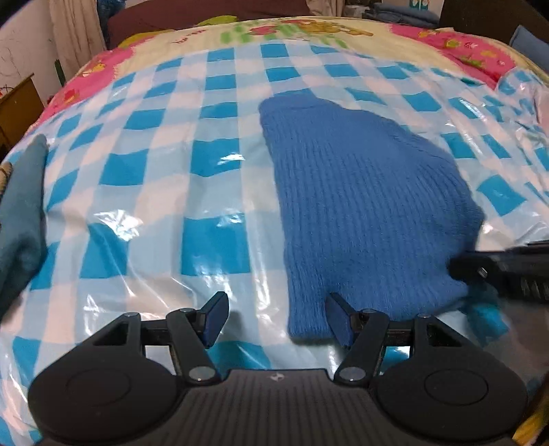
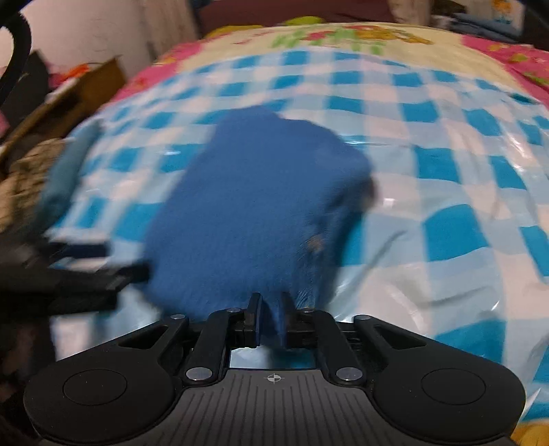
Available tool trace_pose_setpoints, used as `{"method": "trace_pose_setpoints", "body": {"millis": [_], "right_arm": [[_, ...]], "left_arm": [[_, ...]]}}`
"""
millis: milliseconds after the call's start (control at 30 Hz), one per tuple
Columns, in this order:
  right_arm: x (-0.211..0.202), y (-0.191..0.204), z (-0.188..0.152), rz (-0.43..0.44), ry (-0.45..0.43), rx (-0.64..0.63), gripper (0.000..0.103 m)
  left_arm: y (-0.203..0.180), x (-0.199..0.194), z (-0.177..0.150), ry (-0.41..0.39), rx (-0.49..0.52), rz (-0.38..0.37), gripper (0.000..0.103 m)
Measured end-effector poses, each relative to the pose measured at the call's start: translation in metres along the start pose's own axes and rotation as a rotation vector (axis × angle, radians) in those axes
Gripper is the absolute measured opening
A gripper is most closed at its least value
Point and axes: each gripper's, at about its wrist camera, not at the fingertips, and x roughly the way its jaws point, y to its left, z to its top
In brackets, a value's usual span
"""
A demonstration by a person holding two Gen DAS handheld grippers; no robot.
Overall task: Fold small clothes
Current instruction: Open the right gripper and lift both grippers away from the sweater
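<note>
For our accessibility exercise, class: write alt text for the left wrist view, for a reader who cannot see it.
A blue knitted garment lies flat on a blue-and-white checked plastic sheet covering a bed. The open left tongs sit at its near hem, one finger over the knit and one over bare plastic. The right tongs reach in from the right edge, at the garment's near right corner.

a home bedroom. a cartoon-print bedspread [image 1: 308, 31] covers the bed, curtains [image 1: 77, 27] hanging at ten o'clock.
</note>
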Motion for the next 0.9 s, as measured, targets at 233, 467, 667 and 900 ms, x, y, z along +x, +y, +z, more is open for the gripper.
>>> {"method": "trace_pose_setpoints", "body": {"millis": [233,467,667,900], "right_arm": [[-0.035,0.004,-0.005,0.026,-0.051,0.005,0.018],[-0.043,0.027,-0.022,0.049,-0.042,-0.034,0.019],[-0.041,0.032,-0.04,0.03,-0.022,-0.024,0.02],[-0.049,0.034,-0.044,0.005,-0.052,-0.032,0.031]], "left_arm": [[-0.001,-0.014,-0.005,-0.011,0.002,0.006,0.066],[-0.007,-0.021,-0.015,0.01,-0.005,0.004,0.067],[-0.014,-0.022,-0.025,0.027,0.006,0.008,0.069],[-0.023,-0.031,-0.028,0.009,0.034,0.033,0.075]]}}
